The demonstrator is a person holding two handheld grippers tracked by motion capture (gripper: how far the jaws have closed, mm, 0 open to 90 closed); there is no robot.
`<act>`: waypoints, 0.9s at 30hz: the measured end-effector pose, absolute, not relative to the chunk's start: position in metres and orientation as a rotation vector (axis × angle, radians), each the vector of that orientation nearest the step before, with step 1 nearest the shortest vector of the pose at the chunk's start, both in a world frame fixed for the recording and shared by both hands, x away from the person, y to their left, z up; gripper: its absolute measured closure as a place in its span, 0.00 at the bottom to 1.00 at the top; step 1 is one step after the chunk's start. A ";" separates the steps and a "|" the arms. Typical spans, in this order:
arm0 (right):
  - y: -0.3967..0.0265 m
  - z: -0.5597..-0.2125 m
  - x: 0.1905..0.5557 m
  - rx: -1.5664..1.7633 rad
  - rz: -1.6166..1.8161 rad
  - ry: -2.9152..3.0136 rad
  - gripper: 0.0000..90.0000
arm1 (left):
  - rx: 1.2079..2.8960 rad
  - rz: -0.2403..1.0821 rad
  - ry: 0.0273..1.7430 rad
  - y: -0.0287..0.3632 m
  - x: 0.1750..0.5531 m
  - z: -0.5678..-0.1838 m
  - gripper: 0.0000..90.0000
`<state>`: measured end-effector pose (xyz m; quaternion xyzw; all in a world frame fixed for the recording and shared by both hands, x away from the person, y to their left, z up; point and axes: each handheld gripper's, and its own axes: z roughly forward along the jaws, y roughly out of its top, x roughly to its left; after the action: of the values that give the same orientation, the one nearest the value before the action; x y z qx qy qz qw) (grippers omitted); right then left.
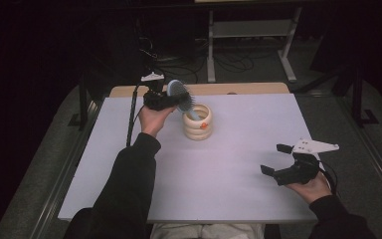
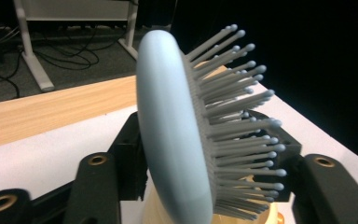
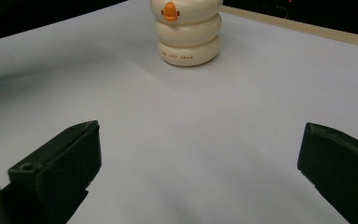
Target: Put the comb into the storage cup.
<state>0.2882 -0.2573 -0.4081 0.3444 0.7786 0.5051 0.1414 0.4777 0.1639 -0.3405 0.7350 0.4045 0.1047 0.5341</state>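
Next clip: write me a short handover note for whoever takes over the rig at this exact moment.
Left gripper: shut on the hairbrush head, held tilted over the cream holder.
Right gripper: open, holding nothing, over the table near its right front corner.
Things: holder stands upright mid-table toward the back; the brush handle points down into its opening.
Done: brush picked up and brought to the holder.
Left: likely lower the brush fully in, release, and withdraw. How deep the handle sits is hard to tell.

The cream ringed holder (image 3: 189, 29) carries 1 line of small printed lettering on its bottom ring, seen in the right gripper view; the characters are too small to read.
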 end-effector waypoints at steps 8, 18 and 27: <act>-0.258 -0.408 0.289 0.993 1.458 2.254 0.00 | 1.720 0.256 0.946 0.173 0.474 -0.333 0.31; -0.258 -0.409 0.289 0.999 1.458 2.258 0.00 | 1.752 0.276 0.907 0.188 0.467 -0.324 0.10; -0.259 -0.408 0.289 1.005 1.459 2.254 0.00 | 1.763 0.291 0.888 0.202 0.458 -0.317 0.00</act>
<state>0.2891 -0.2589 -0.4083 0.3473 0.7788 0.5041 0.1369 0.4581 0.2022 -0.3175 0.7424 0.3740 0.1224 0.5422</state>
